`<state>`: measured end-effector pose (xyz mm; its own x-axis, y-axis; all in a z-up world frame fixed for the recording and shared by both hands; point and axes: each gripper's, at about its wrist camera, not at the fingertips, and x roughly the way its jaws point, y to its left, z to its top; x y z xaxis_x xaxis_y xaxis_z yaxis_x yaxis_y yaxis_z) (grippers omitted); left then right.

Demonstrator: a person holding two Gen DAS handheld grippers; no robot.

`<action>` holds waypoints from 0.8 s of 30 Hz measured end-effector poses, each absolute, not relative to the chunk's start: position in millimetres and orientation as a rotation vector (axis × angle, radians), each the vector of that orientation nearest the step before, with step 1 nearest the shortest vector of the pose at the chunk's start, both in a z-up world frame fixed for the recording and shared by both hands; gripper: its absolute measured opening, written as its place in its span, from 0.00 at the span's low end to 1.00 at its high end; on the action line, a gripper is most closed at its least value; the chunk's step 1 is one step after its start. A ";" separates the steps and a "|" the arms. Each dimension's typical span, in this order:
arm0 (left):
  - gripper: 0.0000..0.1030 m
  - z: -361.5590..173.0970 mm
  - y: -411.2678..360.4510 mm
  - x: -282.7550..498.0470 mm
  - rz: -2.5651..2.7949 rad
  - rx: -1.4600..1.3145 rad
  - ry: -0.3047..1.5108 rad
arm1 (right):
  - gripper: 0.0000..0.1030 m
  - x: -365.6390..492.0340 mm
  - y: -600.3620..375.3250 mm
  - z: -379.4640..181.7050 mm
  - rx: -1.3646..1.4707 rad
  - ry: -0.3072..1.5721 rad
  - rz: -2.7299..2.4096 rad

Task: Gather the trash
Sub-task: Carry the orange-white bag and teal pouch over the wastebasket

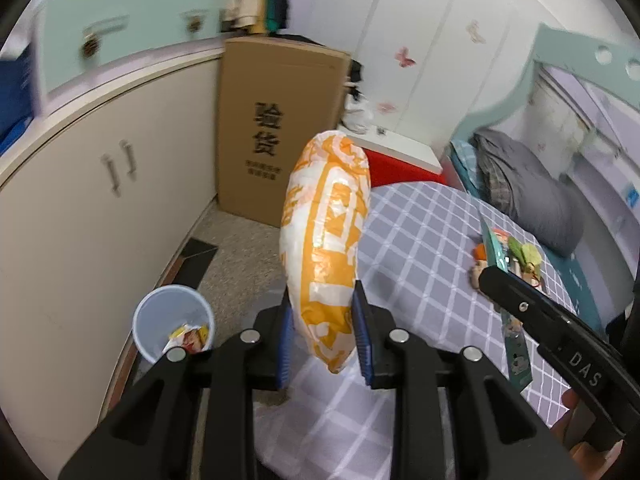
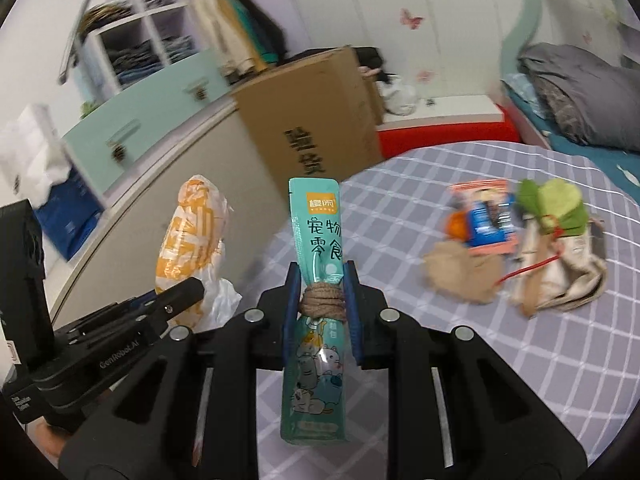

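Trash here is in two pieces, one in each gripper, both lifted clear of the bed point(image 1: 420, 232) with its grey checked cover. The left gripper point(image 1: 324, 332) has its blue fingers point(image 1: 362, 340) pressed narrow on the lower part of an orange-and-white plastic bag point(image 1: 326, 240), which is puffy and soft. Gripping it low leaves most of its length free above the fingers, probably so it can be tipped out easily. The bag's long axis runs up and away from the camera, its free end leaning slightly right toward the cardboard box point(image 1: 280, 128). Below and to the left on the floor stands a pale blue bin point(image 1: 172, 320), already holding some wrappers; it looks like the drop point, and the bag hangs near but not over it.

The right gripper point(image 2: 320, 300) holds a teal snack pouch point(image 2: 318, 232) with its fingers point(image 2: 354, 312) closed narrow at the pouch's waist, where brown cord point(image 2: 322, 300) is wound around it. That pinch at the bound middle keeps the flat pouch balanced. Its long axis points straight ahead along the fingers, printed top end away from the camera.

More wrappers point(image 2: 484, 216) and crumpled paper point(image 2: 560, 276) lie on the bed well apart from both grippers, so collecting seems only partly done.
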<state>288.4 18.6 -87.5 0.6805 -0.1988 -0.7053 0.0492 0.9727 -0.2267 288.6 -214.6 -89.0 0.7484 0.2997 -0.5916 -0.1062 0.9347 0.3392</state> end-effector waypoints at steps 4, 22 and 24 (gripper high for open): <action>0.25 -94.0 72.6 266.8 -0.070 -0.234 0.794 | 0.21 279.7 -160.8 -84.5 0.270 0.701 0.306; 0.25 -205.0 266.1 266.0 0.265 -0.385 0.926 | 0.14 288.0 76.0 -156.6 0.097 0.820 0.586; 0.26 -217.2 282.0 277.0 0.287 -0.399 0.947 | 0.12 301.2 94.9 -169.4 0.081 0.840 0.597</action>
<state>277.0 282.0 -217.2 0.5551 0.0638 -0.8293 -0.4073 0.8902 -0.2041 301.2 94.9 -169.4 0.5145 0.5271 -0.6764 -0.4647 0.8343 0.2966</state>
